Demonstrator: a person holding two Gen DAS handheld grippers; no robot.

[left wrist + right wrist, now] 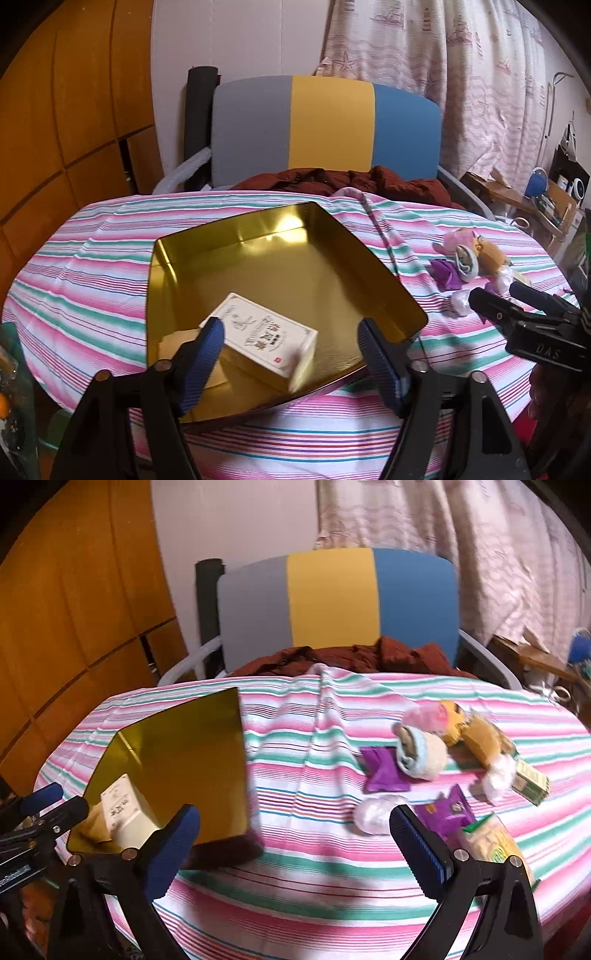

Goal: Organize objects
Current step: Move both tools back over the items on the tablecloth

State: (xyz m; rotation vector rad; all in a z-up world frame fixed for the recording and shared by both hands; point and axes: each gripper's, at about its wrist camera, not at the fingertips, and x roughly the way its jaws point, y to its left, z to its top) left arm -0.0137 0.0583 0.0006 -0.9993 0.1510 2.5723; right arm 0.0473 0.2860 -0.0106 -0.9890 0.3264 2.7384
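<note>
Left wrist view shows my left tongs (291, 354) spread apart around the cream printed card box (271, 341) lying inside the shallow gold metal tin (258, 229), seemingly just dropped, while my right tongs (295, 845), also apart, face the loose purple packets (384, 770).

One gold tin (177, 753), one cream box (266, 332) inside it, two purple packets (384, 768) (447, 810), one chair (332, 598).

Striped table (314, 878) — gold tin (280, 273), snack packets (384, 771).
</note>
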